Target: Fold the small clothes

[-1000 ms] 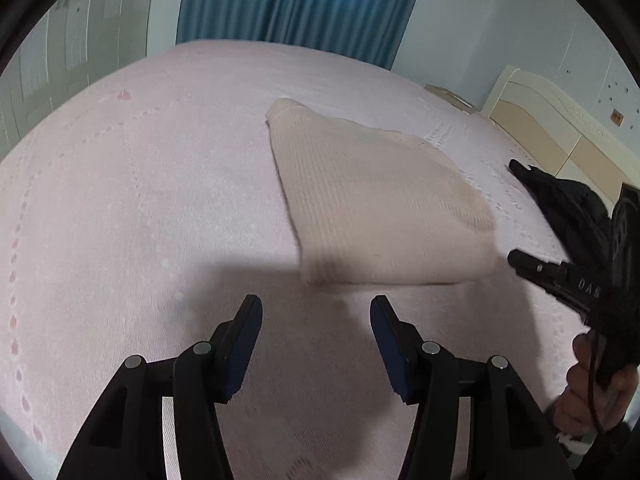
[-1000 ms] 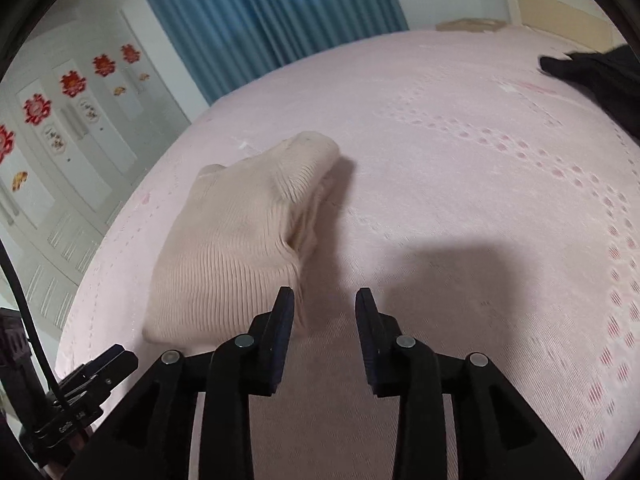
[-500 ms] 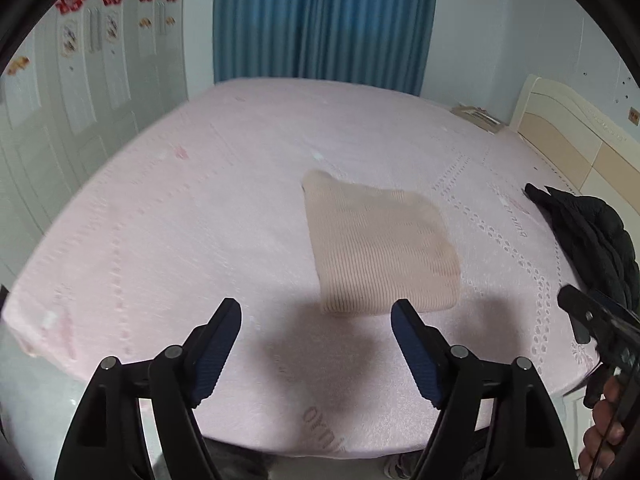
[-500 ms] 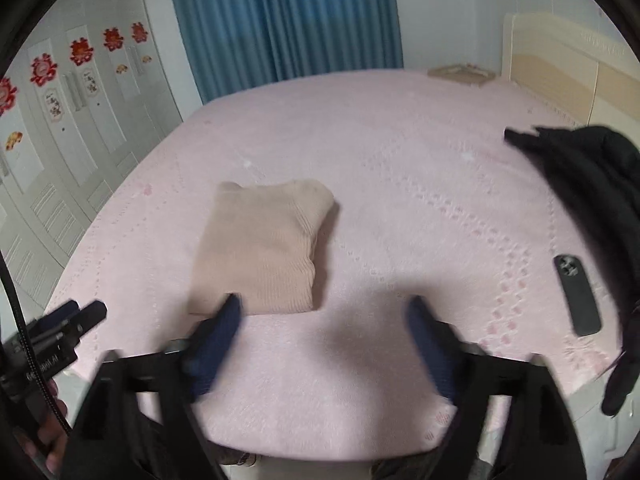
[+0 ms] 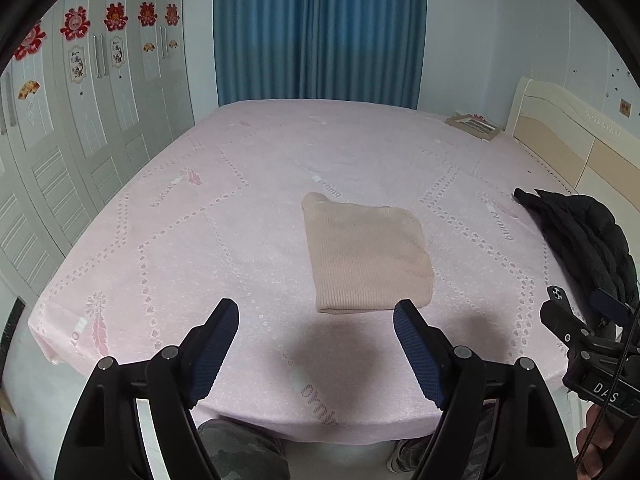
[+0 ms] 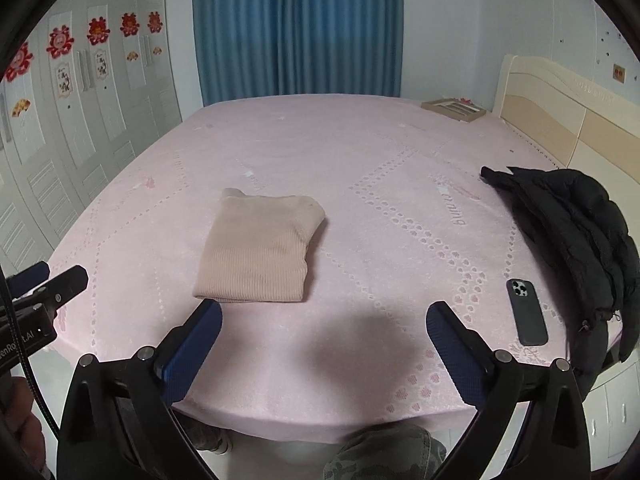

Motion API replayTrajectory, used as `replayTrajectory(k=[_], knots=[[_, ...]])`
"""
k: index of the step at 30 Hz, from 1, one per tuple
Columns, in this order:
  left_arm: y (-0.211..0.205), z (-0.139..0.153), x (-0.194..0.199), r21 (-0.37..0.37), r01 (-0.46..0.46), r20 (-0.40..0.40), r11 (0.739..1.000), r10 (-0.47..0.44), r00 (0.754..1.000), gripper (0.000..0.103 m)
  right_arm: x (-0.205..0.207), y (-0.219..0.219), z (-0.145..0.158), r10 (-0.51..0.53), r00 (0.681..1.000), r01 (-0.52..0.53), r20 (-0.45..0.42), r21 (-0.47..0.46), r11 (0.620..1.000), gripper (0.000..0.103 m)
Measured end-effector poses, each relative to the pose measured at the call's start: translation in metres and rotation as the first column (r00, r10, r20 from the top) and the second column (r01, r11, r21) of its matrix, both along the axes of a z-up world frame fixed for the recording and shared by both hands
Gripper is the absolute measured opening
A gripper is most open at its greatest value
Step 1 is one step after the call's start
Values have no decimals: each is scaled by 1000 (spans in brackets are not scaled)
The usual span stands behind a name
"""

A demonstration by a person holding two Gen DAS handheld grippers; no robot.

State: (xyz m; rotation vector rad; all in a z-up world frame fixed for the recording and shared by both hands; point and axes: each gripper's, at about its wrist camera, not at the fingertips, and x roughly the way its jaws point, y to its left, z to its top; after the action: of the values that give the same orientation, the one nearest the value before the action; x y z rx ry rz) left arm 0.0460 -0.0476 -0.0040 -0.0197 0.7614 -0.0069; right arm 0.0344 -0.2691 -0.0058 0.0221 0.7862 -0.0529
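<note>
In the left wrist view, the left gripper [image 5: 316,330] is spread wide and holds nothing, hanging over the near edge of the bed [image 5: 168,240], clear of the cloth. The beige knit garment [image 5: 366,256] lies beyond it, a little toward the near edge from the bed's middle, as a compact rectangle with tidy edges and a rolled fold along its right side. A black jacket [image 5: 580,236] is heaped along the right edge, near the headboard [image 5: 568,140], and part of the other tool shows at the lower right. In the right wrist view, the right gripper [image 6: 324,338] is likewise released and empty, its fingers [image 6: 192,350] standing off the near edge, with the garment [image 6: 258,250] ahead and to the left of it, touched by neither tool. A dark phone [image 6: 526,312] lies near the near right corner, just beside the jacket [image 6: 572,232]. Judging from the flat, squared bundle and both tools standing back from it, this piece looks fully folded; no other small clothes to fold appear on the bed, so little or nothing seems left, unless more items lie out of view.
</note>
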Motion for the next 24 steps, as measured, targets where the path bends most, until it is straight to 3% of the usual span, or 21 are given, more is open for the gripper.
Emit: replayTrajectory(k=[24], knots=[[-8,10,-15,19,-5,22,1000,4,1000,79,-12,0,7,-12,1000,12,11,16,1000,100]])
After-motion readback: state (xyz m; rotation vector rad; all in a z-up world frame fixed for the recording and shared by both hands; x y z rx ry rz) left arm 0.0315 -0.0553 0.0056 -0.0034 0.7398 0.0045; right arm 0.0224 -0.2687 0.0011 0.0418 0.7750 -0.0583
